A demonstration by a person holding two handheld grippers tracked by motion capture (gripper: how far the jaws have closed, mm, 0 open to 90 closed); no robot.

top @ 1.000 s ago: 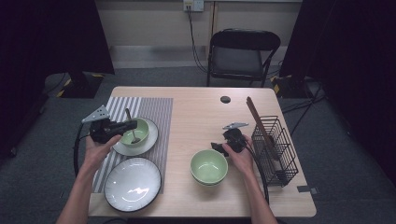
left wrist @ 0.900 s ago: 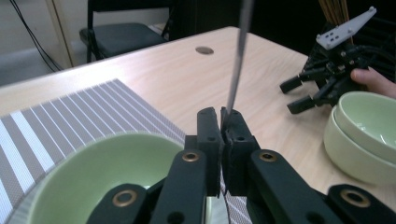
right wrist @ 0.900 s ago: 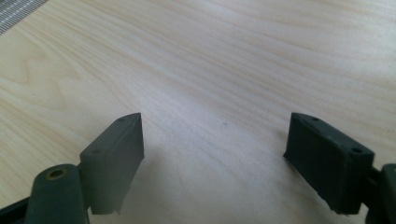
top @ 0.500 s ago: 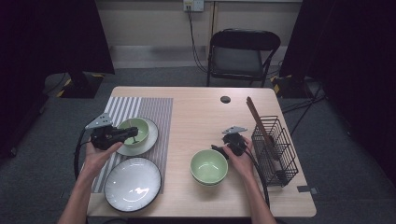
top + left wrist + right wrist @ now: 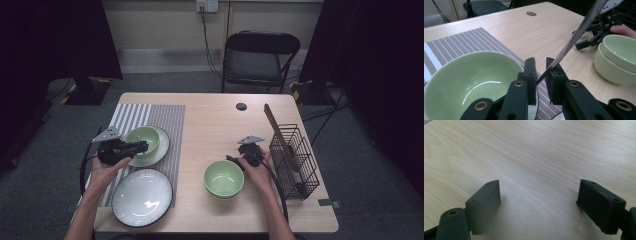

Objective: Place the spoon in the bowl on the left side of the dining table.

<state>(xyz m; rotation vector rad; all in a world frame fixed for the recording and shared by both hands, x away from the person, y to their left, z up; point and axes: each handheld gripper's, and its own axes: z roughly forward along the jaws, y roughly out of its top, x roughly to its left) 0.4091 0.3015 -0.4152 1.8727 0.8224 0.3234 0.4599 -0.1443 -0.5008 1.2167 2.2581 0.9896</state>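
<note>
A small green bowl (image 5: 143, 138) (image 5: 471, 82) sits on a white plate (image 5: 161, 152) on the striped placemat. My left gripper (image 5: 141, 146) (image 5: 541, 72) lies level at that bowl's near rim. Its jaws have just been opening and stand a little apart. A thin dark stick (image 5: 574, 35) runs up between them and leans on the right pad; the left pad is clear of it. My right gripper (image 5: 234, 160) (image 5: 539, 200) rests wide open over bare wood, beside two stacked green bowls (image 5: 223, 178) (image 5: 616, 60).
A large white plate (image 5: 142, 197) lies at the near left. At the right, a black wire basket (image 5: 295, 157) holds a wooden utensil (image 5: 277, 132). A round cable hole (image 5: 241, 106) is at the far edge, with a black chair (image 5: 260, 57) behind the table.
The left gripper has settled slightly lower beside the small bowl, and the stick that stood over the bowl has tipped. The right hand has kept still.
</note>
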